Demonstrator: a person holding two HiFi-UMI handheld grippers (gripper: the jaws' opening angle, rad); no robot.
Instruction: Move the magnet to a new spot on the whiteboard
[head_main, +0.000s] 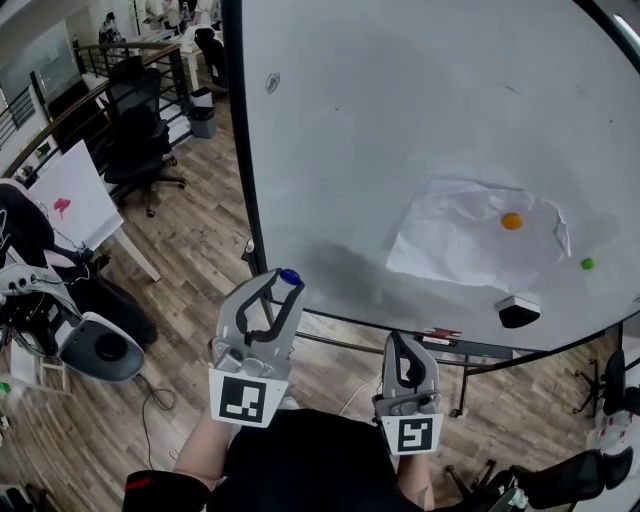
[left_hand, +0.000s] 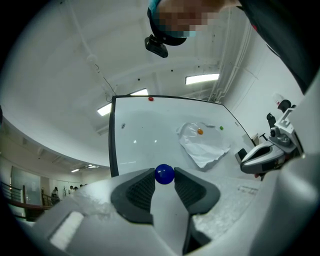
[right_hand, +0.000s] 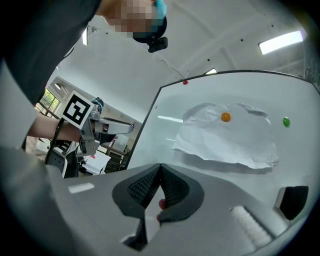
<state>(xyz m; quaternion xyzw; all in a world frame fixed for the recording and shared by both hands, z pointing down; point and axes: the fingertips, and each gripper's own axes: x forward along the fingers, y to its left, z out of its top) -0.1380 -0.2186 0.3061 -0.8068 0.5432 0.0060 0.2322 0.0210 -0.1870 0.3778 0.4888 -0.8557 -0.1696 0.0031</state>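
Observation:
A small blue ball magnet sits between the tips of my left gripper, which is shut on it. The gripper holds it off the whiteboard, near the board's lower left edge. My right gripper hangs below the board's bottom edge, shut with nothing in it. On the board an orange magnet pins a crumpled white paper, and a green magnet sits to its right.
A black-and-white eraser rests at the board's lower right. A red magnet sits at the board's top edge. Black office chairs and a small white board stand on the wooden floor to the left.

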